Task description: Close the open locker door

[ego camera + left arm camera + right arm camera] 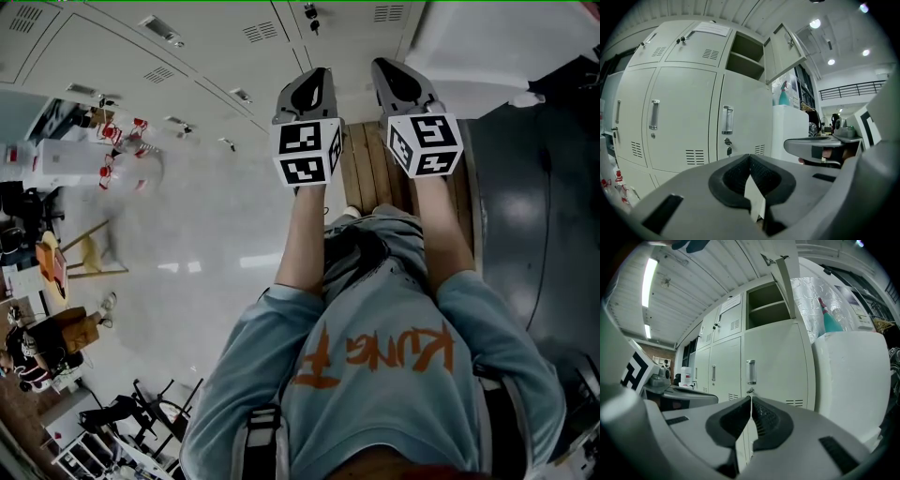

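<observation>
A bank of pale grey lockers [684, 117] stands ahead of me. One upper compartment [745, 58] is open, with a shelf inside, and its door [787, 49] swings out to the right. The right gripper view shows the same compartment [768, 305] with the door [783, 273] edge-on. My left gripper [750, 157] is shut with nothing in it and points at the lower doors, well short of them. My right gripper [751, 399] is shut and empty too. In the head view both grippers [314, 89] [401, 82] are held side by side in front of the person.
A tall white block [848, 380] stands right of the lockers, with silver wrap and a teal bottle [832, 319] above it. The person stands on wooden slats [367, 169]. Dark flooring [525, 216] lies to the right, and chairs and clutter [56, 262] at the far left.
</observation>
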